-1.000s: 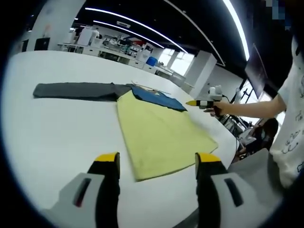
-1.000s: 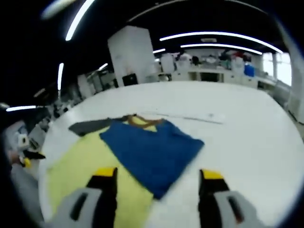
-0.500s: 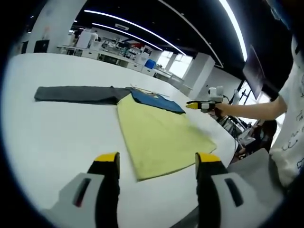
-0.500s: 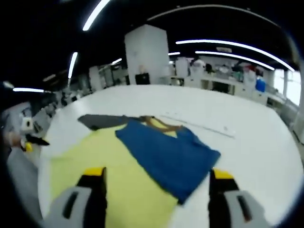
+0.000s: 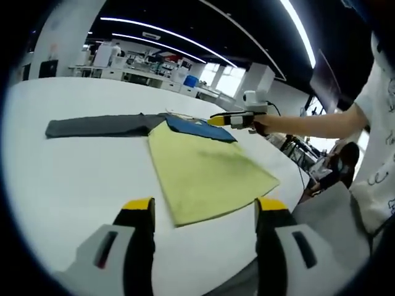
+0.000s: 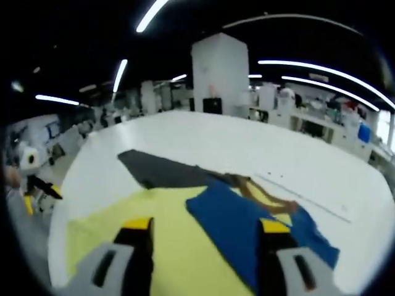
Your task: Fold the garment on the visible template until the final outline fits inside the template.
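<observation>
**Garment, part-folded, on white table; both grippers unladen**

Item: garment (image 5: 207, 169), lying flat on the white table (image 5: 74, 179). Yellow body panel uppermost and broadest; a blue panel (image 6: 247, 231) folded in over its collar end; one dark grey sleeve (image 5: 99, 125) stretched straight out to the side, beyond the yellow outline. A brownish neckline edge shows where blue meets yellow in the right gripper view. No template marking can be made out under the cloth.

Reason for layout, as judged: the body is spread smooth to give clean fold lines, the blue panel already turned in, the grey sleeve left extended as the part yet to be brought inside the outline.

Right gripper (image 6: 207, 225): jaws apart, gripping nothing, poised low over the collar end, the blue panel directly between and ahead of its tips, the grey sleeve (image 6: 163, 172) just beyond. In the left gripper view it reaches in from the right at the blue panel's far corner (image 5: 225, 119), held by the person's outstretched arm.

Left gripper (image 5: 207, 206): jaws apart, empty, standing off near the yellow hem edge, the sleeve well apart from it.
</observation>
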The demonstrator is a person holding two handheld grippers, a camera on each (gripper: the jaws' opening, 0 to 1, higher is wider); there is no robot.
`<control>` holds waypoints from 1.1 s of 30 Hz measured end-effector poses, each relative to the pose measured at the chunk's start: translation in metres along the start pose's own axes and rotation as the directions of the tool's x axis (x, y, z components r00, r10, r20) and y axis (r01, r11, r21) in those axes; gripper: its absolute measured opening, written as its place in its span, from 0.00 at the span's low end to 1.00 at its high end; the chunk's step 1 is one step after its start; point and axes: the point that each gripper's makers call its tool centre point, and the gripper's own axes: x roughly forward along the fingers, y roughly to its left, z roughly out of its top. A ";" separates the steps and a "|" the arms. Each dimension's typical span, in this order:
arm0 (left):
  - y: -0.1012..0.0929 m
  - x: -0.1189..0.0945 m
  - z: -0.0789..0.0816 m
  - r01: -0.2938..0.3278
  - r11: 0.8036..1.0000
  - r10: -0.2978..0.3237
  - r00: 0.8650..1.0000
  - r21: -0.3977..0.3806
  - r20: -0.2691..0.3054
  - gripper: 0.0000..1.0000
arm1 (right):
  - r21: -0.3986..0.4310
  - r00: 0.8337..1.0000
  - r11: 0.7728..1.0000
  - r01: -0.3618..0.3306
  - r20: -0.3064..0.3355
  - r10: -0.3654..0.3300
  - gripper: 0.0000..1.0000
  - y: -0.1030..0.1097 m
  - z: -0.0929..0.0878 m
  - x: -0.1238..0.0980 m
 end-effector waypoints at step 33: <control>-0.012 -0.004 0.001 -0.083 0.995 0.083 0.996 0.053 -0.008 0.60 | -0.176 0.976 0.980 0.095 -0.178 -0.127 0.07 0.012 -0.022 0.093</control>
